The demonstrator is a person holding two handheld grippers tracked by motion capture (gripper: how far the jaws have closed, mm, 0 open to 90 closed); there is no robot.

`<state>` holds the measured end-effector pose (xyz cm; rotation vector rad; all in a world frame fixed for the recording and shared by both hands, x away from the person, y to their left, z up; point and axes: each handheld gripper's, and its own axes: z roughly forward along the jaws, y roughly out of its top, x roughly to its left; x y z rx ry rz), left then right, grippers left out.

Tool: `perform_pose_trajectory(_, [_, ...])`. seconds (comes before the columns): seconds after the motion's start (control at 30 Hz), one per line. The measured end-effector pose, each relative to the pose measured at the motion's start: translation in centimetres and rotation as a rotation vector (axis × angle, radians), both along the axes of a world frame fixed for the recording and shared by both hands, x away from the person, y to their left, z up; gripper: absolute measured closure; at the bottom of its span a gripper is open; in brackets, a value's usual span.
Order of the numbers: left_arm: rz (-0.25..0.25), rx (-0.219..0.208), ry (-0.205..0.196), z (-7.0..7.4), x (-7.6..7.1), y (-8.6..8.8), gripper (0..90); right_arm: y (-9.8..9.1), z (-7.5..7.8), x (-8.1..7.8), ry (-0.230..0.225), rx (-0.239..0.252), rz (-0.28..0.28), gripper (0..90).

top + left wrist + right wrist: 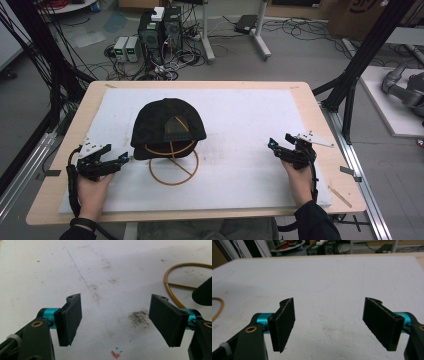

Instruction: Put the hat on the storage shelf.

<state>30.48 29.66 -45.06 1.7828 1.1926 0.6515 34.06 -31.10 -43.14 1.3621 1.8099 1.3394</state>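
A: The black cap (167,127) sits on the gold wire stand (173,167), near the middle of the white foam mat (240,115). Both grippers are apart from it. The left gripper (122,160) is just beside the brim, the right gripper (272,145) is well apart, near the right edge of the mat.

B: And the jaws?

A: Both pairs stand wide, with nothing between them.

B: What could go wrong?

A: I think the stand is light. If 1 jaw pushes the brim from the side, the cap may slide off, or the stand may tip. A grip on thin cloth alone can also slip.

B: Do the views differ?

A: Yes. The high view gives the whole cap on the stand. The left gripper view gives the ring (175,285) and a dark cap edge (203,291) up close, also dirty marks on the mat. The right gripper view gives bare mat ahead and a bit of the ring (218,307) at its left.
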Motion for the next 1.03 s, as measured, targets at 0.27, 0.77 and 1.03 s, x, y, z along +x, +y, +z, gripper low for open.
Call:
perform_pose_trajectory(0.27, [-0.013, -0.008, -0.011, 0.0, 0.2, -0.2, 26.5, -0.2, -1.0, 0.5, 0.074, -0.037, -0.004, 25.6])
perform_pose_trajectory(0.77, [-0.005, 0.015, 0.015, 0.0, 0.8, -0.8, 26.8, -0.4, -1.5, 0.2, 0.089, -0.060, 0.014, 25.6])
perform_pose_trajectory(1.03, [-0.008, 0.009, 0.007, 0.0, 0.7, -0.7, 26.6, -0.3, -1.5, 0.2, 0.074, -0.063, 0.016, 25.6])
